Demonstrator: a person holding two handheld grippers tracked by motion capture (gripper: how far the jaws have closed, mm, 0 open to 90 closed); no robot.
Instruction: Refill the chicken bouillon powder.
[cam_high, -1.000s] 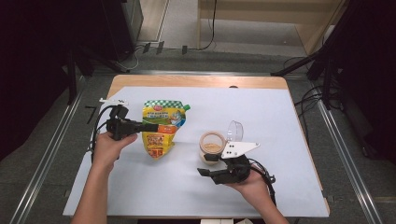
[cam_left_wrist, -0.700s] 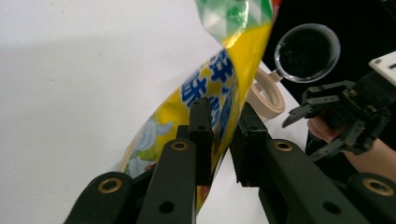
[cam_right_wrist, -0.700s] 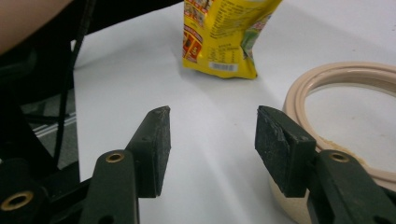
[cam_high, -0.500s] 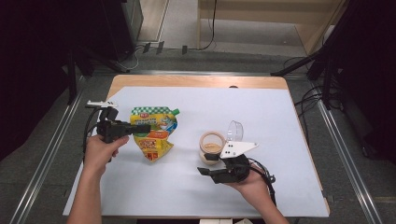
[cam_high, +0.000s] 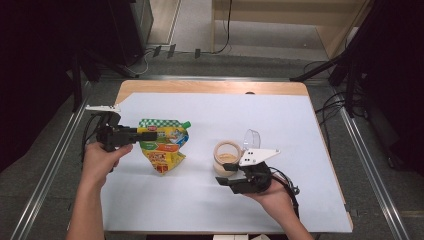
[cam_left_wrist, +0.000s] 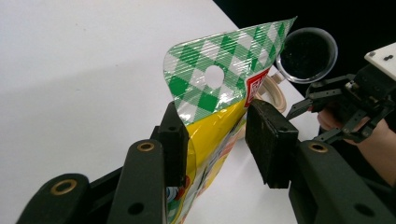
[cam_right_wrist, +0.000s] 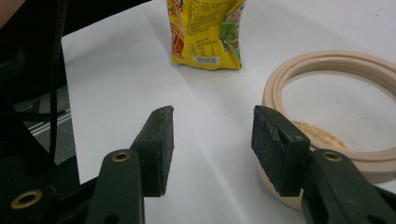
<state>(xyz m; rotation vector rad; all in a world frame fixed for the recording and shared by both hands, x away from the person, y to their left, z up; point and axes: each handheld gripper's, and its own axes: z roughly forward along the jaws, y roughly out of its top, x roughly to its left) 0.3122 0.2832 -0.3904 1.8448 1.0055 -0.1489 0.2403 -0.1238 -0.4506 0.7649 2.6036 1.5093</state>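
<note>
While left tongs (cam_left_wrist: 217, 137) have just been opening, pouch (cam_left_wrist: 219, 88) between | right tongs (cam_right_wrist: 212, 140) open beside jar (cam_right_wrist: 336, 93)

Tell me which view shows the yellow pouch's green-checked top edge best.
The left gripper view: the yellow plastic pouch stands close between that gripper's jaws, its green-checked top with the punched hole sharp. The high view shows the whole pouch small, lying on the white table. The right gripper view catches its lower printed end.
</note>
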